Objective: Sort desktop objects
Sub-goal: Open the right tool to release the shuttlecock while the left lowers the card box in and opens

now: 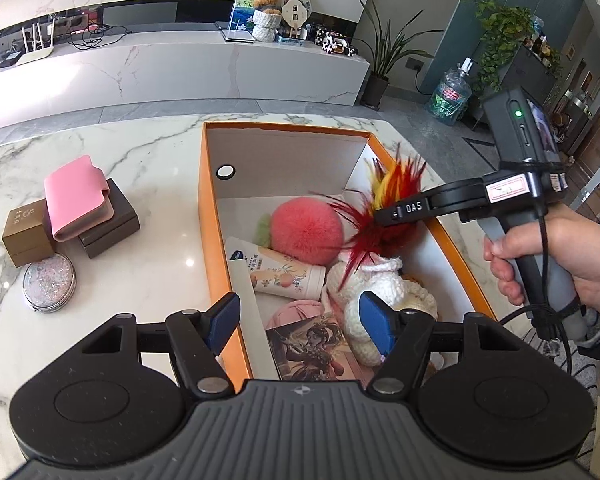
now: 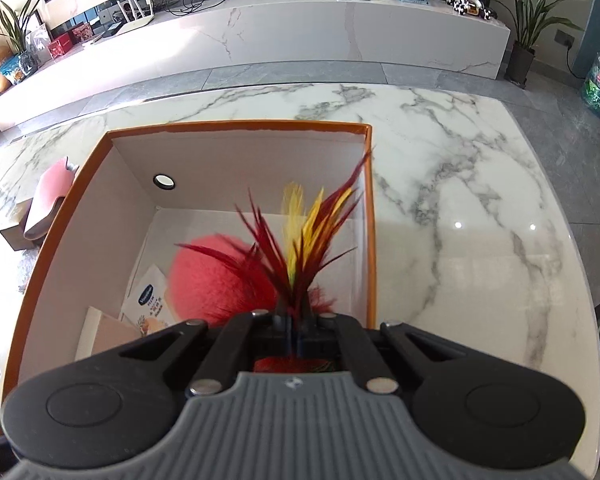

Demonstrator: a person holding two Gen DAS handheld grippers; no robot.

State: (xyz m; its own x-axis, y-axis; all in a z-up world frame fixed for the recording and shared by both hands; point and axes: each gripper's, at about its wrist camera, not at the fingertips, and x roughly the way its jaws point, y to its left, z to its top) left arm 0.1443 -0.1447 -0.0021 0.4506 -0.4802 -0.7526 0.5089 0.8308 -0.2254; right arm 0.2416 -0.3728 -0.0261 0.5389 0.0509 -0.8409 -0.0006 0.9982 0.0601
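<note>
marble table in living room, right gripper clenched on feather toy, left gripper released

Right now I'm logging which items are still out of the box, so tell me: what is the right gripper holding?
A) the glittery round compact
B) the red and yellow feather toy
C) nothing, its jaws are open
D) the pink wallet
B: the right gripper is shut on the red and yellow feather toy, held over the orange box; the pink wallet and the glittery compact still lie on the table.
</note>
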